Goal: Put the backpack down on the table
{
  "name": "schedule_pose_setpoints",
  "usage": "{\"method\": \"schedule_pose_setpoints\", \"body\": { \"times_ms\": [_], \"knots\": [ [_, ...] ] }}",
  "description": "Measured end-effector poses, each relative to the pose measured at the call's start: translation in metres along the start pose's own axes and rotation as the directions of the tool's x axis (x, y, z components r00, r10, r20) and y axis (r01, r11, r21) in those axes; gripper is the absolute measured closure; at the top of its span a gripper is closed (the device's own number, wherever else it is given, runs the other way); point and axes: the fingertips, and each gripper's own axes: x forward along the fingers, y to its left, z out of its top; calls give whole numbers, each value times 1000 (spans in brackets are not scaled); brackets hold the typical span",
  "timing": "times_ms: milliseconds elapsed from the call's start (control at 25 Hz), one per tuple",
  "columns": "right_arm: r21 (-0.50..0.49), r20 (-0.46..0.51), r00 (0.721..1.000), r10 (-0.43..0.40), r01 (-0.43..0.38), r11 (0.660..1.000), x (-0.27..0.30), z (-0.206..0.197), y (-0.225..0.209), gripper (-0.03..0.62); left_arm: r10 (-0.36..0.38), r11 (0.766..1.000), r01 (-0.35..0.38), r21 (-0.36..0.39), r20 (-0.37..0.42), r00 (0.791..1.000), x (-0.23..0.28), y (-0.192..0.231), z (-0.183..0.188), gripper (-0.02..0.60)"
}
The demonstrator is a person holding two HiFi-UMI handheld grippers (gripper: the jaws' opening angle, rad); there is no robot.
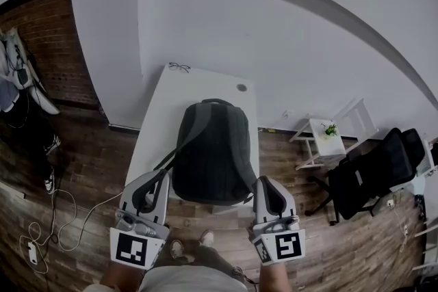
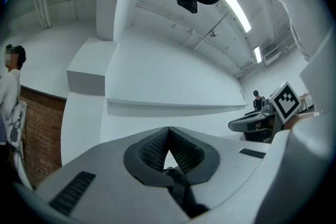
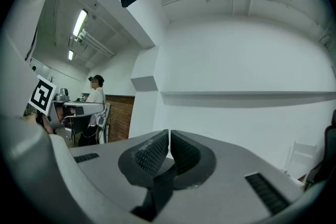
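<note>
A dark grey backpack (image 1: 212,150) shows over the near half of the white table (image 1: 202,82), its bottom reaching past the table's front edge. Whether it rests on the top I cannot tell. My left gripper (image 1: 153,180) is at its lower left corner, shut on a dark shoulder strap (image 2: 181,191) that runs down between the pads in the left gripper view. My right gripper (image 1: 268,182) is at the lower right corner, likewise shut on a dark strap (image 3: 157,191). Both gripper views point over the table at the white wall.
A pair of glasses (image 1: 179,67) and a small round cap (image 1: 241,87) lie at the table's far end. To the right stand a white side table with a plant (image 1: 328,133) and a black office chair (image 1: 373,171). Cables (image 1: 48,229) trail on the wood floor at left.
</note>
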Motion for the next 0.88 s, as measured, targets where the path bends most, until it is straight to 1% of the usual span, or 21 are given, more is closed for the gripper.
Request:
{"method": "schedule_pose_setpoints", "body": {
  "times_ms": [200, 400, 880],
  "knots": [
    [-9, 3, 1000, 2, -2, 1000, 1, 7, -10, 549, 1, 1000, -1, 4, -11, 1000, 12, -4, -9, 565],
    [-9, -1, 1000, 12, -12, 1000, 3, 6, -24, 549, -7, 1000, 7, -3, -2, 1000, 30, -12, -10, 565],
    [-8, 32, 995, 98, -98, 995, 24, 18, -29, 551, 6, 1000, -6, 29, 2, 1000, 46, -18, 4, 565]
  ]
}}
